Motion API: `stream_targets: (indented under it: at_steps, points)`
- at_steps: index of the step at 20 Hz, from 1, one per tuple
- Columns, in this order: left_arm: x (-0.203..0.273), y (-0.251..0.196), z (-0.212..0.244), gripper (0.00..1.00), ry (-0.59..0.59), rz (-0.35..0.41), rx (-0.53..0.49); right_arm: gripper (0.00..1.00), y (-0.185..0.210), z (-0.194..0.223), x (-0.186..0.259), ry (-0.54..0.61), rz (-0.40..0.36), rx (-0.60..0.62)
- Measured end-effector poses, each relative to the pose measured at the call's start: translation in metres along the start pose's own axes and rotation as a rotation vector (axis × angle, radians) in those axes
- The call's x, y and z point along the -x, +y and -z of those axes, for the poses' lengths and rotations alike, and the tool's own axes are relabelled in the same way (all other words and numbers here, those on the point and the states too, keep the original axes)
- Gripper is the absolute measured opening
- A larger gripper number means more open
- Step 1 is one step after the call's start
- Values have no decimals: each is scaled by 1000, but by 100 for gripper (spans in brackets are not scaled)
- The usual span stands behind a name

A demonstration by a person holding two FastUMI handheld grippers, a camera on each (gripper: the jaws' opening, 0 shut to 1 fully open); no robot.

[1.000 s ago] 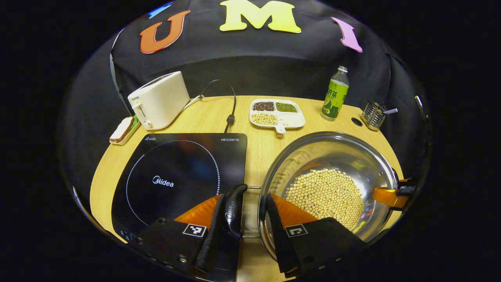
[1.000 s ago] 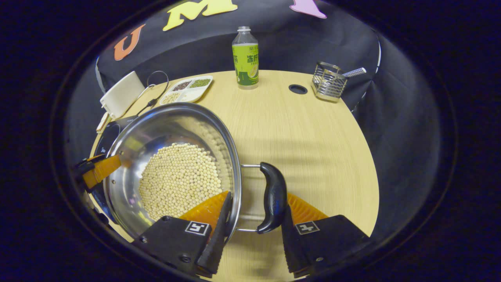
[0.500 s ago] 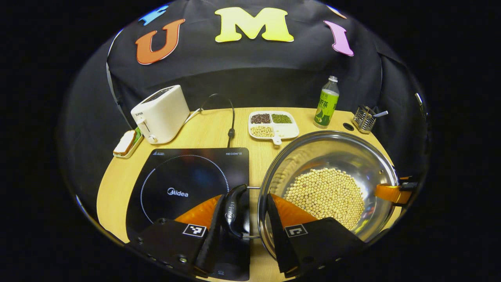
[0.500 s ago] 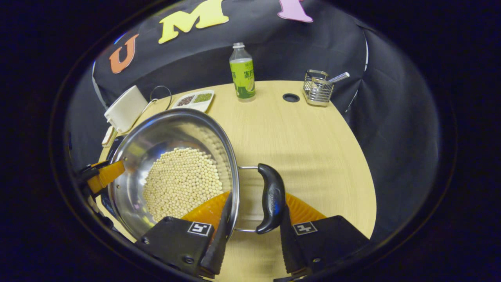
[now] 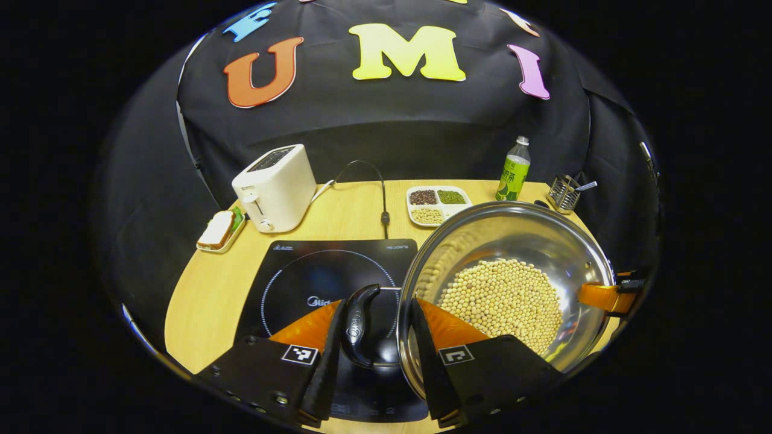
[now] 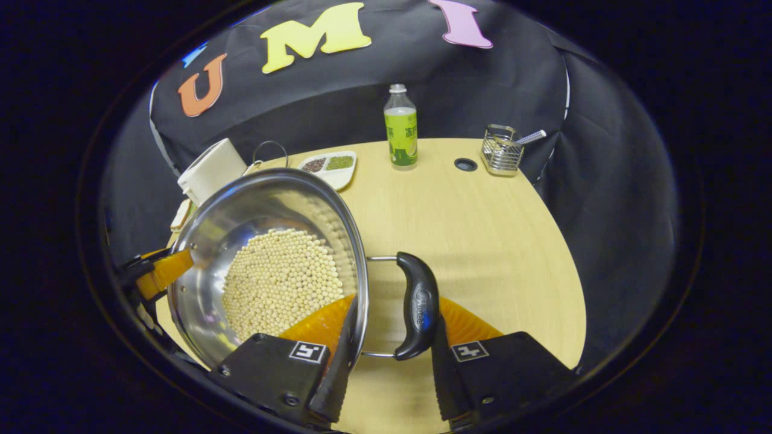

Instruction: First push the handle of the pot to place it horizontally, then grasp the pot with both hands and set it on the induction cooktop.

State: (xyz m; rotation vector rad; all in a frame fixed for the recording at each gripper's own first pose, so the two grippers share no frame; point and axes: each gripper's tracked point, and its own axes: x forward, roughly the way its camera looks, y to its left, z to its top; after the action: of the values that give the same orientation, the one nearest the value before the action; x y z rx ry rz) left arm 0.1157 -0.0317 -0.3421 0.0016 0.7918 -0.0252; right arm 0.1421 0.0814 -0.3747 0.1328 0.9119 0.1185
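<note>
Now the shiny steel pot of pale beans [image 5: 506, 283] hangs clenched between both claws, left claw [image 5: 374, 352] and right claw [image 6: 389, 355], each straddling rim and handle; the black glass cooktop [image 5: 313, 271] lies below-left of the left claw.

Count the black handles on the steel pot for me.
2. One black handle sits on the pot's cooktop side, between the left gripper's fingers. The other handle sits on the opposite side, between the right gripper's fingers.

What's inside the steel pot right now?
The pot holds a heap of pale round beans across its bottom. One finger of each gripper reaches inside the rim, covering some of them.
</note>
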Motion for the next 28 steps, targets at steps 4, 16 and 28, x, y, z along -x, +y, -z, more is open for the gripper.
stream_targets:
  at_steps: [4, 16, 28]
  points:
    - [13, 27, 3, 58, 0, -15, 5, 59, 29, 5, 7, 1, -17, 4]
    - [3, 134, 11, 58, 24, -50, -14, 59, 137, 18, -10, 38, -47, -13]
    - [-44, 199, 14, 58, 64, -71, 10, 58, 210, 7, -49, 72, -14, -2]
